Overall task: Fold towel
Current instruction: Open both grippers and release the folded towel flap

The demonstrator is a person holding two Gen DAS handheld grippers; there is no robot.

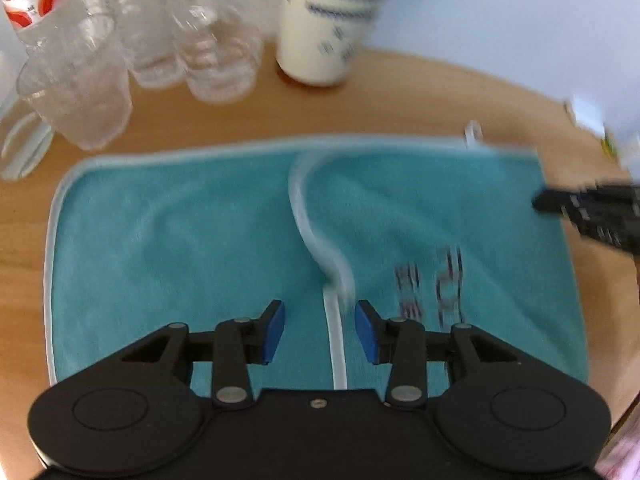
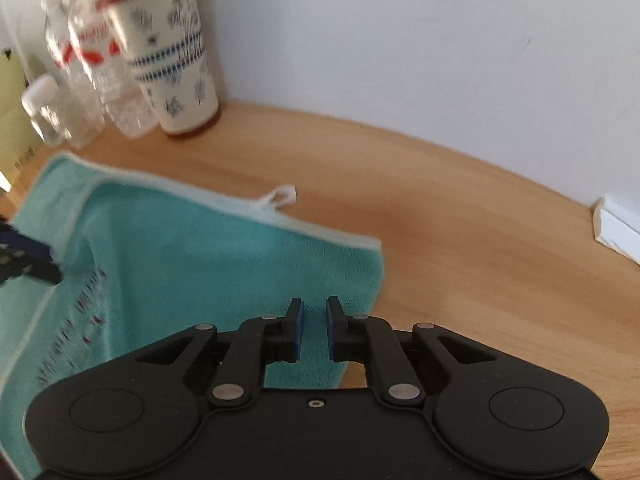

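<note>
One teal towel (image 1: 180, 240) on the wooden table (image 1: 400, 92), and it's already doubled over: a pale-trimmed edge (image 1: 316, 236) curves across the top layer and runs down right between the left gripper (image 1: 320, 330) jaws. Those jaws are spread wide above the cloth with nothing between the two blue pads (image 1: 276, 332); I can't tell if the tips actually touch the fabric. Some dark embroidered lettering (image 1: 432, 288) sits just right of the jaws, too blurry to read.

The right gripper (image 2: 314, 330) is over the towel's right-hand corner; its jaws are narrow, only a slim gap between them, with teal showing through it. Can't tell whether they pinch any cloth. One small white hanging loop (image 2: 280, 196) sticks off the far edge, ahead of those jaws and a bit left.

Beyond the left jaws, along the back of the table:
- one tall cream tumbler (image 1: 320, 32) with blue print, straight ahead; the right view shows its reddish lid
- clear plastic water bottles (image 1: 216, 52) with red labels, ahead and left; at least three, but it's a smeary cluster so I can't count exactly
- one clear mug (image 1: 76, 92) with a handle, farthest left

One white box (image 2: 620, 224) sits far right of the right jaws, by the wall (image 2: 400, 40).
</note>
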